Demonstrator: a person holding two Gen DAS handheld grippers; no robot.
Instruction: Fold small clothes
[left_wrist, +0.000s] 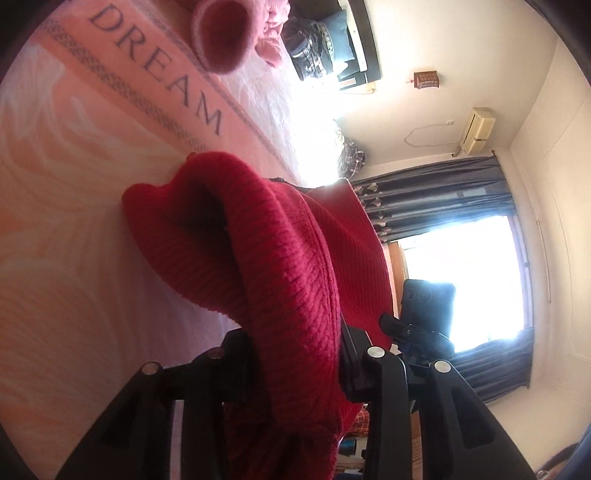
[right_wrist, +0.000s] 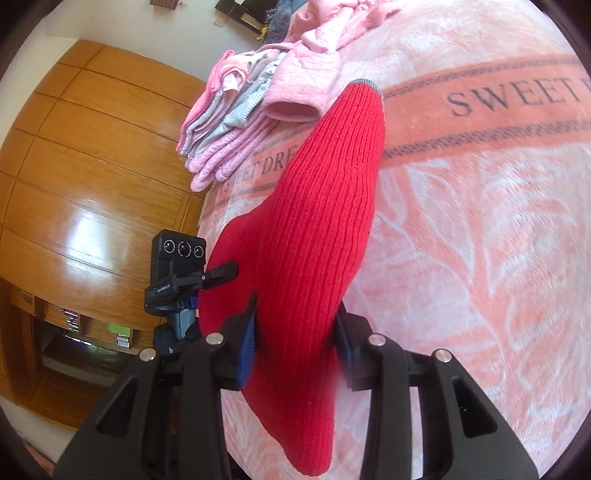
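A: What takes up the most room?

B: The blanket (right_wrist: 480, 240), pink and peach with a leafy pattern and a band that reads "SWEET DREAM". It fills most of the right wrist view and the left half of the left wrist view.

A: And on it?

B: A red knit (right_wrist: 321, 229), ribbed, with a thin grey edge at its far end. It is lifted off the blanket and stretched between the two tools. In the left wrist view the same cloth bunches up into a thick fold, with one open end gaping toward the blanket.

A: How do the tongs stand?

B: The right gripper (right_wrist: 295, 332) is clamped on the red knit; its blue-padded fingers press the cloth from both sides. The left gripper (left_wrist: 295, 350) is clamped on the red knit too, the fabric drawn tight through its black fingers and hanging down past them.

A: Can each tool see the other?

B: Yes. Each view shows the other tool pinching the far side of the garment.

A: What else lies about?

B: A stack (right_wrist: 229, 122) of folded pink and grey clothes near the blanket's edge, with a loose pink garment (right_wrist: 317, 74) resting on it. Beyond the edge is a wooden wardrobe (right_wrist: 74, 166). The left wrist view shows dark curtains (left_wrist: 443, 195) beside a bright window.
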